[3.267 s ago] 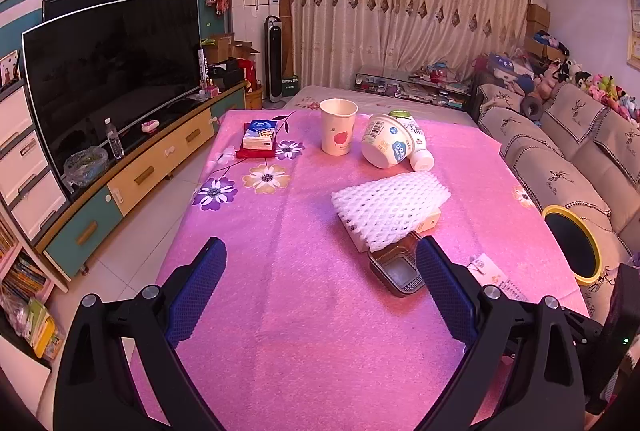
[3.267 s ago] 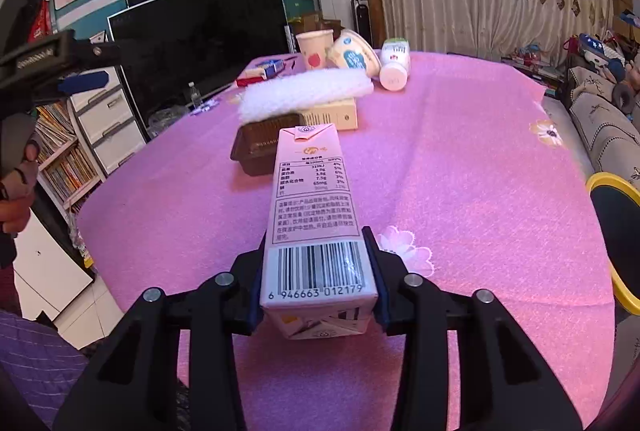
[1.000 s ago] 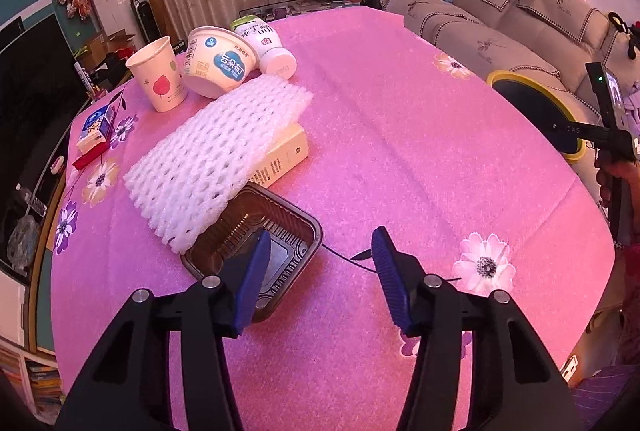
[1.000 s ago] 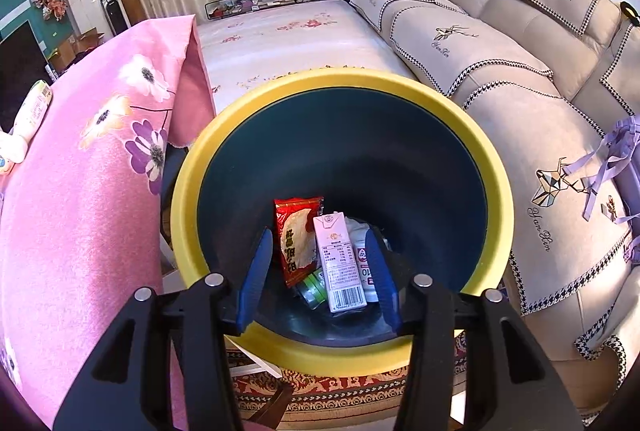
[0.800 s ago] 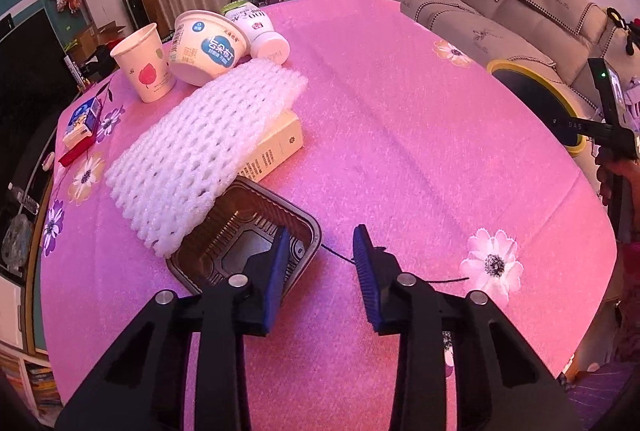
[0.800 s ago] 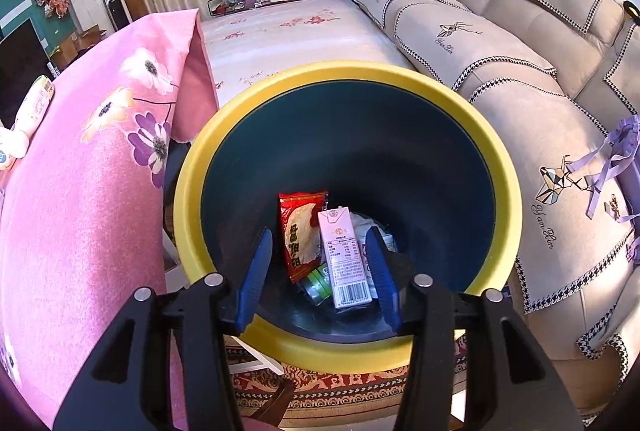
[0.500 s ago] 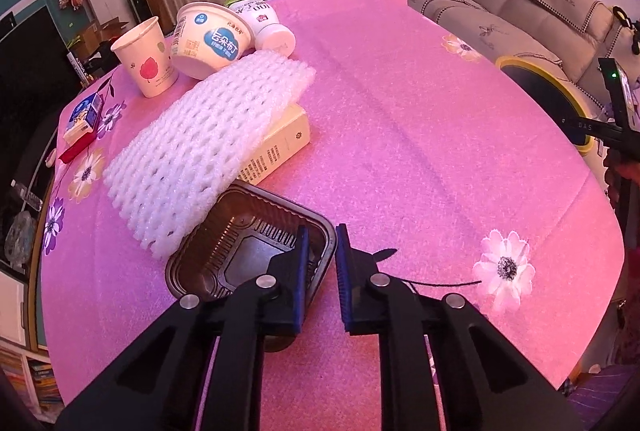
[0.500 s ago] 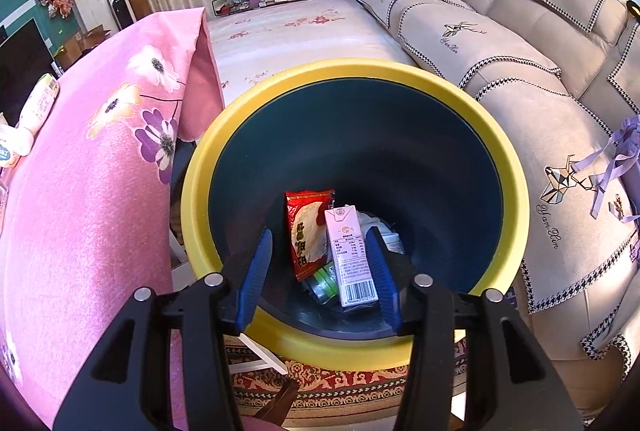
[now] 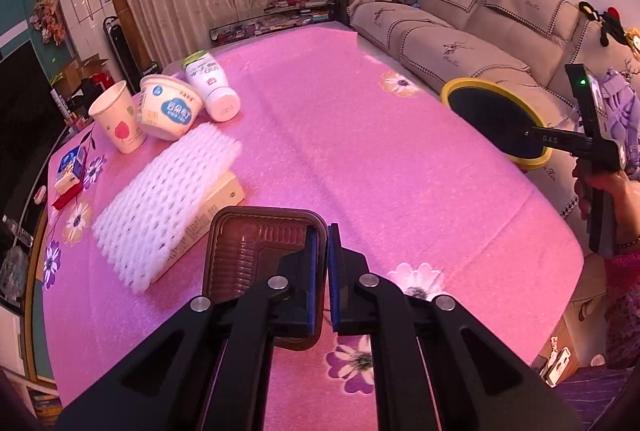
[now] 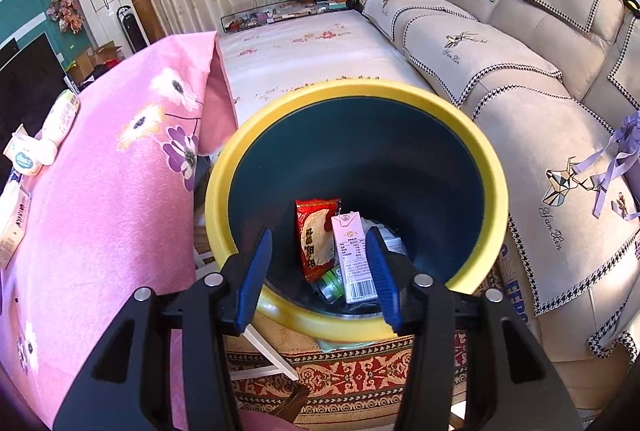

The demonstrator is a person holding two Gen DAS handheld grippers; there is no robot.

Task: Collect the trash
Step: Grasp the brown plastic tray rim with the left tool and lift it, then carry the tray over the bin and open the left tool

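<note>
Since the earlier frames the left gripper [image 9: 323,263] has narrowed from a wide spread to a pinch on the right wall of the tray [image 9: 256,251], and the tray now looks tipped up off the cloth [image 9: 360,159]. Meanwhile the carton [image 10: 354,255] has left the right gripper [image 10: 320,271] and lies in the bin [image 10: 304,315].

The left jaws stand nearly together, one blue pad inside the tray and one outside, clamped on its thin wall. The tray hangs in front of the gripper above the near part of the cloth, just beside the foam net [image 9: 168,191], which rests on a flat box [image 9: 216,207].

The right jaws are spread wide and hold nothing; they hover over the bin's mouth, where a red packet [image 10: 316,235] sits beside the carton.

The tray looks like thin moulded plastic: very light, springy, probably slick. Held by one wall only, it may flex or swing, so the rim near a corner, where the fold stiffens it, seems the soundest place to grip. A hard squeeze would likely buckle it without harm.

The bin, also seen in the left view [image 9: 536,161], stands off the table's far right edge.
</note>
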